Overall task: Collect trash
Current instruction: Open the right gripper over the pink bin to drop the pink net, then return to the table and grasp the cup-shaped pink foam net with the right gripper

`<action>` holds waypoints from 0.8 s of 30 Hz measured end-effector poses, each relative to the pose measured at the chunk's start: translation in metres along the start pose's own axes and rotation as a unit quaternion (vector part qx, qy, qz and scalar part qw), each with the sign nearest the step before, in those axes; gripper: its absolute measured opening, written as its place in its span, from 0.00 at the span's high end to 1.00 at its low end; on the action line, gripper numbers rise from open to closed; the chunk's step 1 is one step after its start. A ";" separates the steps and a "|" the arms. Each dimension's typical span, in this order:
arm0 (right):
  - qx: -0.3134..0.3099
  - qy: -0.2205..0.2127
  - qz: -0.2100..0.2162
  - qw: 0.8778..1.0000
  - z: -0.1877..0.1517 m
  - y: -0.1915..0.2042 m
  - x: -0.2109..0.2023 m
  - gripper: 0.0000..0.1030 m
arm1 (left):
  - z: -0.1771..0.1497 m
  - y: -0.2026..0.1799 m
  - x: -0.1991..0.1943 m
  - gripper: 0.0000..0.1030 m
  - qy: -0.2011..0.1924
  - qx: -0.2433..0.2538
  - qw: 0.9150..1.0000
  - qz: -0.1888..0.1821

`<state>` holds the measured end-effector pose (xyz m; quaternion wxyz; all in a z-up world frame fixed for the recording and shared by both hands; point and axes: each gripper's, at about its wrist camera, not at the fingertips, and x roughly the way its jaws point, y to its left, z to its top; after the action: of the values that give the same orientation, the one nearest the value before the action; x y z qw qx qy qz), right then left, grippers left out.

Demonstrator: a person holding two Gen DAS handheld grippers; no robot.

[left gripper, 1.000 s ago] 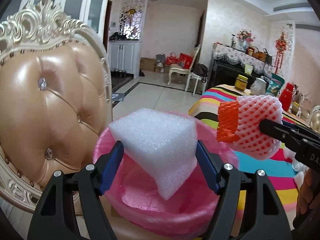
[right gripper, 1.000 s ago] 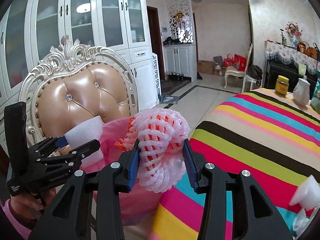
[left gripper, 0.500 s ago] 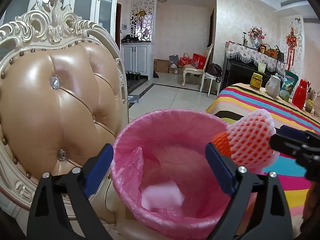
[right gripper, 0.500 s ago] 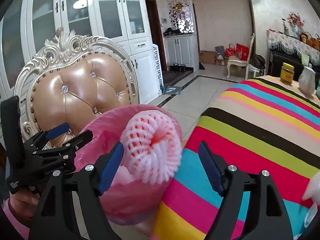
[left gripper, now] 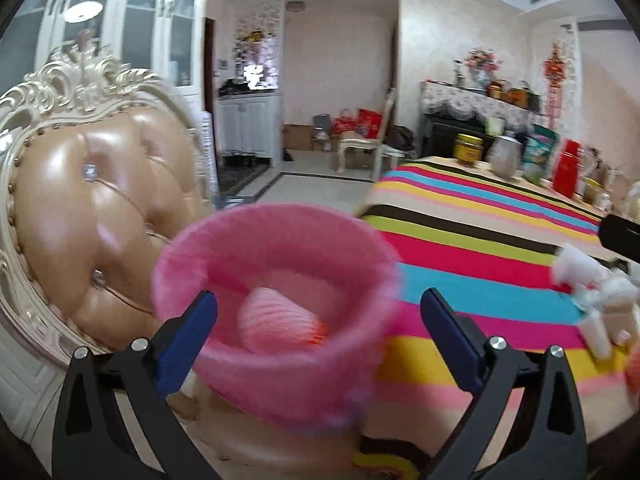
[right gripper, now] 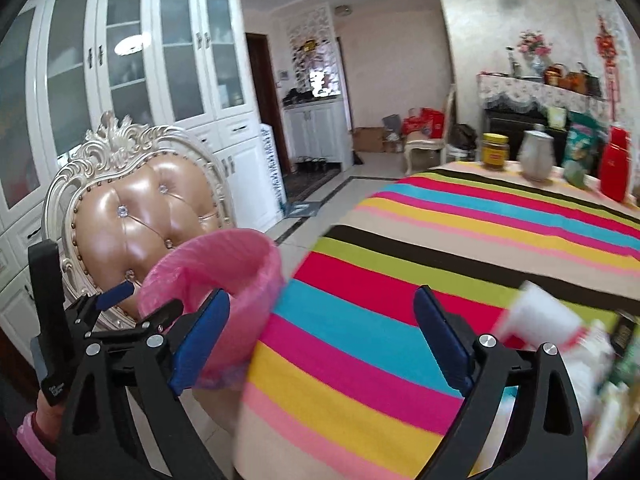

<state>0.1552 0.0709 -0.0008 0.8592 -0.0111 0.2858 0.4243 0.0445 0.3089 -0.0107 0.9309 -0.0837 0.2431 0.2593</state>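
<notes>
A bin lined with a pink bag [left gripper: 280,364] stands beside the striped table; it also shows in the right wrist view [right gripper: 216,268]. A pink foam fruit net [left gripper: 276,320] lies inside it. My left gripper [left gripper: 320,332] is open and empty, just in front of the bin's rim. My right gripper [right gripper: 320,336] is open and empty above the table's near corner, right of the bin. Several white and pale pieces of trash [right gripper: 540,320] lie blurred on the table at the right; they also show in the left wrist view [left gripper: 588,292].
An ornate tan leather chair [left gripper: 88,216] stands right behind the bin. The table's striped cloth [right gripper: 460,248] carries a yellow-labelled jar [right gripper: 495,151], a pale jug [right gripper: 535,156] and a red container [right gripper: 614,168] at its far edge. White cabinets [right gripper: 132,68] line the left wall.
The foam block and the foam net have dropped from my grippers into the bin. Both grippers opened, then swung right towards the table and pulled back a little.
</notes>
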 end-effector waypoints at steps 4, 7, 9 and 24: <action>0.017 -0.007 -0.034 0.999 -0.022 -0.032 -0.044 0.14 | -0.016 -0.048 -0.015 0.04 0.011 0.017 0.999 -0.048; 0.033 -0.016 -0.065 0.997 -0.040 -0.057 -0.078 0.13 | -0.028 -0.086 -0.027 0.04 0.013 0.036 0.996 -0.081; 0.048 -0.018 -0.083 0.995 -0.053 -0.075 -0.099 0.13 | -0.038 -0.112 -0.035 0.04 0.016 0.054 0.993 -0.102; 0.105 0.010 -0.172 0.979 -0.134 -0.147 -0.178 0.12 | -0.072 -0.209 -0.058 0.04 0.037 0.075 0.980 -0.179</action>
<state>0.1137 -0.1867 -0.0571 0.9127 0.0266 0.3311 0.2379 0.0813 0.0845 -0.0384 0.9563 -0.0656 0.2772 0.0658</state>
